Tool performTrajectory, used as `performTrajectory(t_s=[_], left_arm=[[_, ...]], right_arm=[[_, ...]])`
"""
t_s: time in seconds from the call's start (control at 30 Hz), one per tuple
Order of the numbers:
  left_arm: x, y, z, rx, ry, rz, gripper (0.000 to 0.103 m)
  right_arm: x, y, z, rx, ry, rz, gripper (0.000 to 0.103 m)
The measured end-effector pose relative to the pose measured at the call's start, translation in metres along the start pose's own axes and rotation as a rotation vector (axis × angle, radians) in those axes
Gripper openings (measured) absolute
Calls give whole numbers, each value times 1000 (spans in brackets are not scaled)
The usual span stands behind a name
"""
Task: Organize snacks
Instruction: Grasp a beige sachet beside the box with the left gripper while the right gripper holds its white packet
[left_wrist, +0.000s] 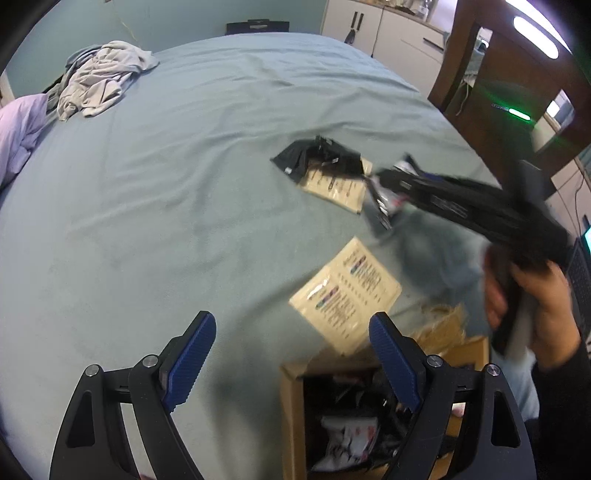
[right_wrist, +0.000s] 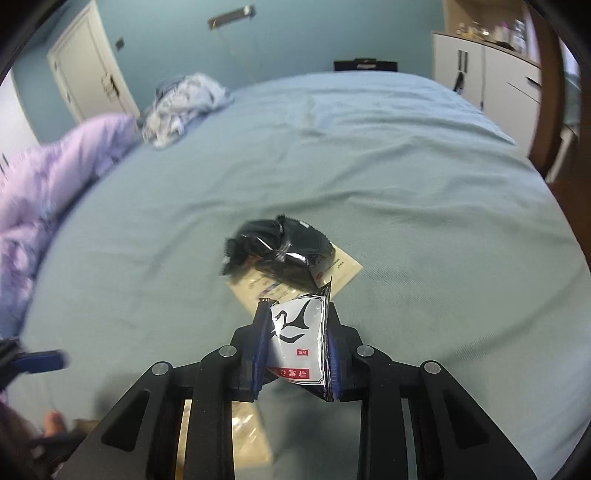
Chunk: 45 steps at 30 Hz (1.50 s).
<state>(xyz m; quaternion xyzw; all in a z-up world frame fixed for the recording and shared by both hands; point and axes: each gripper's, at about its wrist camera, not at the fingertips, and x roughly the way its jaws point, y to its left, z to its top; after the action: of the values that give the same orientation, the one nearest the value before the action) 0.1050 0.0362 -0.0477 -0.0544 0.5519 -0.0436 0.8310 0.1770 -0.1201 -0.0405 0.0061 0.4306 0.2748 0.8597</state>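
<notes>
My right gripper (right_wrist: 297, 332) is shut on a white and black snack packet (right_wrist: 299, 343) with a bird drawing, held above the blue bed. It shows blurred in the left wrist view (left_wrist: 388, 195). Just beyond it a black snack packet (right_wrist: 291, 254) lies on a beige packet (right_wrist: 343, 269); the pair shows in the left wrist view too (left_wrist: 317, 162). A second beige packet (left_wrist: 345, 295) lies nearer. My left gripper (left_wrist: 291, 354) is open and empty above the bed, over a cardboard box (left_wrist: 291, 417) holding several packets.
The blue bedsheet (left_wrist: 166, 203) fills both views. A pile of grey clothes (left_wrist: 99, 81) and a purple duvet (right_wrist: 48, 184) lie at the far left. White cabinets (left_wrist: 391, 33) and a wooden frame (left_wrist: 476, 62) stand at the right.
</notes>
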Motion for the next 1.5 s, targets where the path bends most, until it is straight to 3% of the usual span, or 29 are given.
performTrajectory(t_s=[0.17, 0.27, 0.37, 0.4, 0.43, 0.47, 0.53, 0.67, 0.7, 0.73, 0.8, 0.93, 1.17, 1.33, 1.4, 1.5], left_arm=[[30, -14, 30, 136, 36, 5, 86], [58, -27, 43, 194, 144, -61, 84], [87, -36, 52, 176, 212, -121, 81], [97, -37, 54, 149, 242, -132, 71], [105, -38, 54, 131, 268, -134, 53], [111, -40, 53, 129, 291, -119, 43], [111, -49, 51, 180, 270, -88, 41], [109, -58, 48, 244, 252, -80, 32], [107, -57, 48, 239, 238, -84, 26], [105, -55, 49, 232, 226, -82, 13], [98, -48, 51, 209, 203, -81, 2], [74, -34, 47, 165, 155, -169, 0], [32, -36, 31, 178, 107, -230, 0], [8, -21, 34, 107, 49, -227, 0], [-4, -9, 38, 53, 11, -261, 0], [-2, -2, 43, 20, 34, -306, 0]], right_arm=[[-73, -1, -29, 65, -62, -38, 25], [-118, -4, -60, 116, -106, -62, 25], [-153, -14, -102, 214, -127, -54, 25], [-165, -17, -117, 259, -122, -61, 25], [-175, -20, -130, 303, -120, -59, 25], [-189, -23, -148, 361, -125, -38, 25], [-205, -24, -172, 432, -130, -21, 25], [-214, -13, -176, 426, -156, -4, 25], [-210, -10, -172, 401, -151, -15, 25], [-203, -6, -168, 384, -134, -24, 25], [-187, -7, -163, 366, -93, -37, 25], [-182, -3, -158, 325, -63, -68, 25], [-193, 7, -156, 319, -94, -92, 25], [-191, 11, -161, 322, -91, -116, 25], [-192, 11, -162, 327, -92, -115, 25], [-191, 10, -161, 333, -79, -112, 25]])
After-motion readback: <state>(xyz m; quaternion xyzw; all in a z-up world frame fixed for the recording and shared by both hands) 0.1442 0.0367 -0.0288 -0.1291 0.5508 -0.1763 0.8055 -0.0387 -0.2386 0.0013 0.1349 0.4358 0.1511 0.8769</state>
